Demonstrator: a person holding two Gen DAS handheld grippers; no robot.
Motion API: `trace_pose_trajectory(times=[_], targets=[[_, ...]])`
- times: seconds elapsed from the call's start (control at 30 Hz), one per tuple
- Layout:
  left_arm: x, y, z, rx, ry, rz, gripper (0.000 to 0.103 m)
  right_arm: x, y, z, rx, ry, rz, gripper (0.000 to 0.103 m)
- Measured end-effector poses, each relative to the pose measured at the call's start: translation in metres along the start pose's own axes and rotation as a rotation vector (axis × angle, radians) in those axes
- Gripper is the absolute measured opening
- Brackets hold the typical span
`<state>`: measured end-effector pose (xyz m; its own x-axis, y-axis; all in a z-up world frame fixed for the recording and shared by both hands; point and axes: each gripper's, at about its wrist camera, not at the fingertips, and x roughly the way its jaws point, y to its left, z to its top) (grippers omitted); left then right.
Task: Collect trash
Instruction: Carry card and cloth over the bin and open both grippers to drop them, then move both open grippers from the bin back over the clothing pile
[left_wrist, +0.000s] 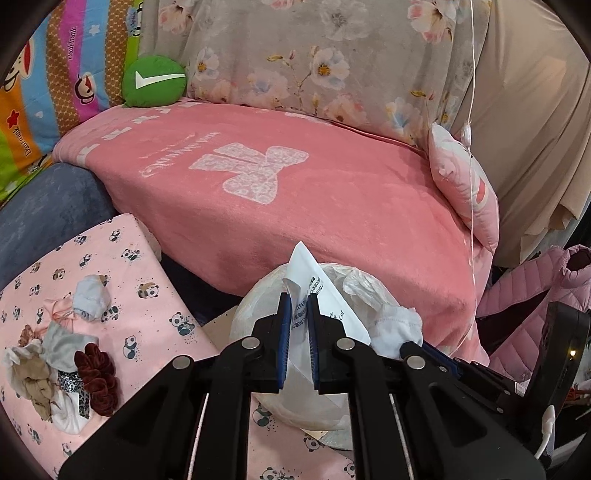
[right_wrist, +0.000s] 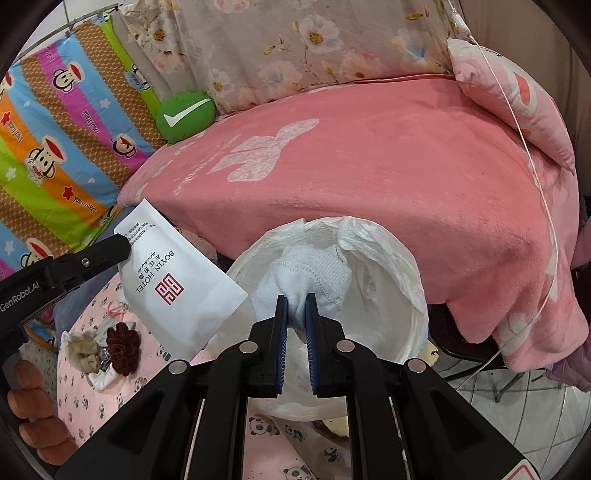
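White paper packet (right_wrist: 177, 291) printed BOYIN HOTEL is clamped in the left tool (left_wrist: 298, 314), held just left of and above the bin rim in the right wrist view. Left of it, on the panda-print pink sheet (left_wrist: 122, 258), a small pile of socks and a dark red scrunchie (left_wrist: 98, 376) is seen. Centre, a white bin (right_wrist: 413, 325) lined with a thin plastic bag (right_wrist: 373, 236) is placed near the bed's front edge. A white sock (right_wrist: 310, 280) is gripped by the closed right tool (right_wrist: 296, 317) directly over the bin opening. Behind, the bed is covered by a pink blanket (left_wrist: 295, 206) with a pale bow print; a green round cushion (left_wrist: 154, 81) is at far left, a pink pillow (left_wrist: 465, 184) at right.
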<state>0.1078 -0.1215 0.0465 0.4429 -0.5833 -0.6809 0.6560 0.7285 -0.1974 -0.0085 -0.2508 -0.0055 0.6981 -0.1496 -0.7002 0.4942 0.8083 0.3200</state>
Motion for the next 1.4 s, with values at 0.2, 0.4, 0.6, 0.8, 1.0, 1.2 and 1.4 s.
trace_pose_trajectory(times=[0.2,0.4,0.6,0.8,1.0,1.2,1.4], targets=[[0.015,-0.007,0.002,0.004,0.02,0.0,0.01,0.007,-0.011,0.002,0.018,0.006,-0.008,0.011],[0.026,-0.009,0.002,-0.001,0.041,0.002,0.011,0.013,-0.018,0.002,0.03,0.011,-0.016,0.011],[0.036,-0.009,0.0,-0.014,0.07,0.017,0.022,0.016,-0.017,0.003,0.028,0.009,-0.02,0.011],[0.03,-0.002,-0.004,-0.044,0.037,0.072,0.07,0.013,-0.012,0.002,0.031,-0.01,-0.028,0.023],[0.02,0.005,-0.008,-0.052,0.023,0.104,0.075,0.007,-0.003,0.0,0.022,-0.016,-0.038,0.039],[0.008,0.014,-0.017,-0.05,0.014,0.158,0.083,0.0,0.011,-0.008,-0.001,-0.024,-0.055,0.049],[-0.006,0.028,-0.027,-0.076,0.003,0.196,0.086,-0.007,0.027,-0.015,-0.032,-0.026,-0.062,0.055]])
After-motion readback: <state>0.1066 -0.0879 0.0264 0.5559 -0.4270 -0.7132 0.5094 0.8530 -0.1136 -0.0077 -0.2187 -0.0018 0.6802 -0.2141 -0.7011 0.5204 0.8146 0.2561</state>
